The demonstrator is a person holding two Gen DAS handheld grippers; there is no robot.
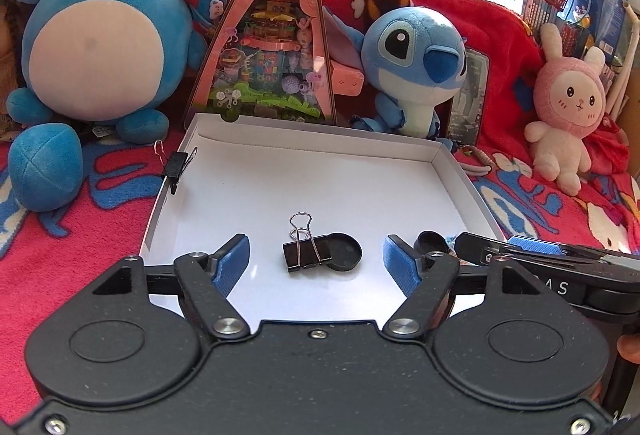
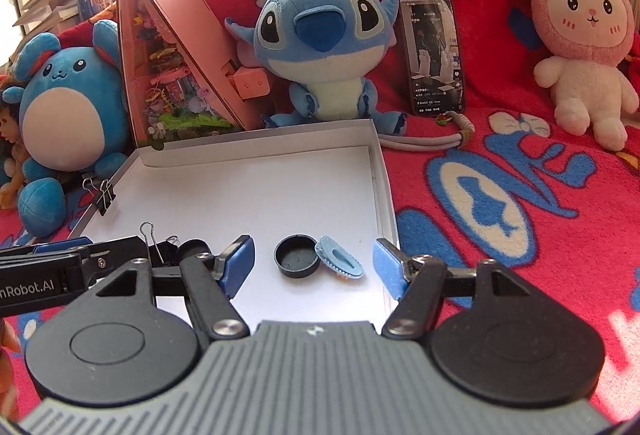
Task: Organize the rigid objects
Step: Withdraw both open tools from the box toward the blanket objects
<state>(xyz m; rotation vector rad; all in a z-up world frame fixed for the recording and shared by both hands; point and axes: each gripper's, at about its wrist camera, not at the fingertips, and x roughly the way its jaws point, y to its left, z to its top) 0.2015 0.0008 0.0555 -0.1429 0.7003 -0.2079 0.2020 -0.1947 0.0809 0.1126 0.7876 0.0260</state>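
Observation:
A shallow white box lid point(image 1: 312, 171) lies on the red blanket. In the left wrist view a black binder clip point(image 1: 305, 254) lies in it against a black round cap point(image 1: 344, 252). My left gripper point(image 1: 316, 259) is open and empty, with the clip and cap between its blue pads. In the right wrist view a second black cap point(image 2: 297, 261), open side up, touches a light blue hair clip point(image 2: 340, 263). My right gripper point(image 2: 314, 263) is open and empty around them. Another binder clip point(image 1: 176, 165) grips the lid's left wall.
Plush toys stand behind the lid: a blue round one point(image 1: 100, 35), a Stitch point(image 1: 416, 63) and a pink rabbit point(image 1: 564, 107). A pink triangular toy box point(image 1: 276, 35) and a phone point(image 2: 434, 53) lean at the back. A grey cord point(image 2: 432, 143) lies near the lid's far right corner.

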